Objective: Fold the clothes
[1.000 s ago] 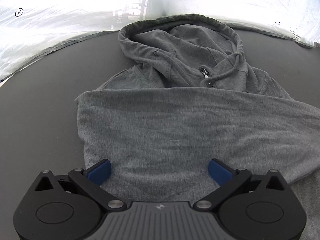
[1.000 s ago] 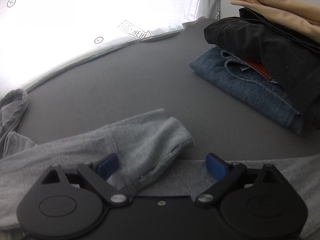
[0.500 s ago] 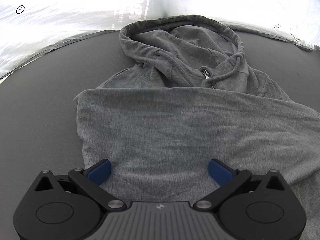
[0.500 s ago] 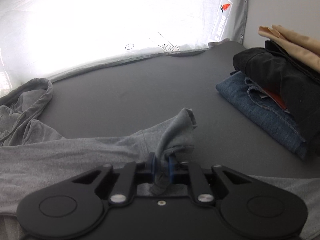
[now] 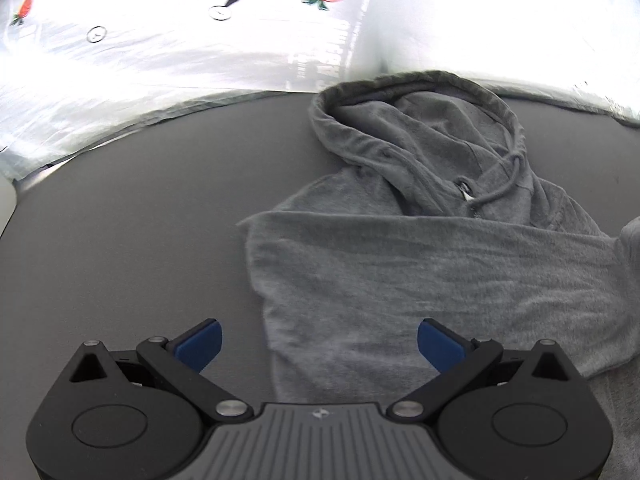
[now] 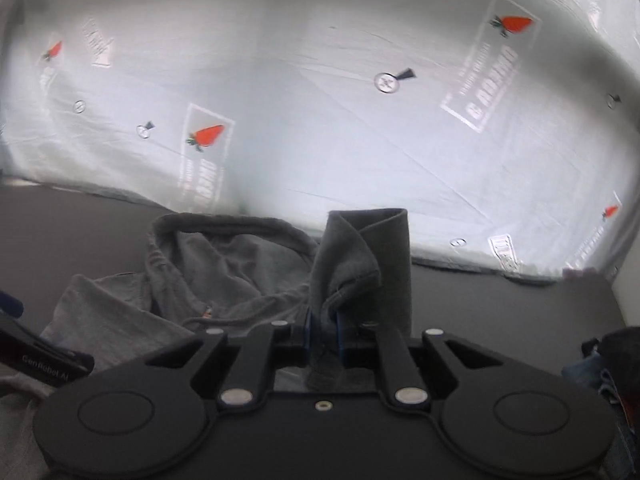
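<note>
My left tool (image 5: 319,344) hangs with its blue pads (image 5: 200,345) spread wide, holding nothing, low over the near left edge of the grey hoodie (image 5: 420,276). The left pad is over bare dark desk (image 5: 120,248), the right pad over the cloth. My right tool (image 6: 323,330) is pinched tight on the hoodie's sleeve cuff (image 6: 360,264), which stands up from between the pads, lifted off the desk. At the right edge of the right wrist view I see a bit of folded denim (image 6: 600,376) with something dark on top. Farther out, the hoodie lies flat on the desk, a sleeve folded across its chest, the zipper pull (image 5: 464,188) and a drawstring (image 5: 508,176) above it. The hood (image 5: 416,120) lies open at the far side, touching the white printed sheet (image 5: 160,40) with red carrot marks that rises behind the desk.
</note>
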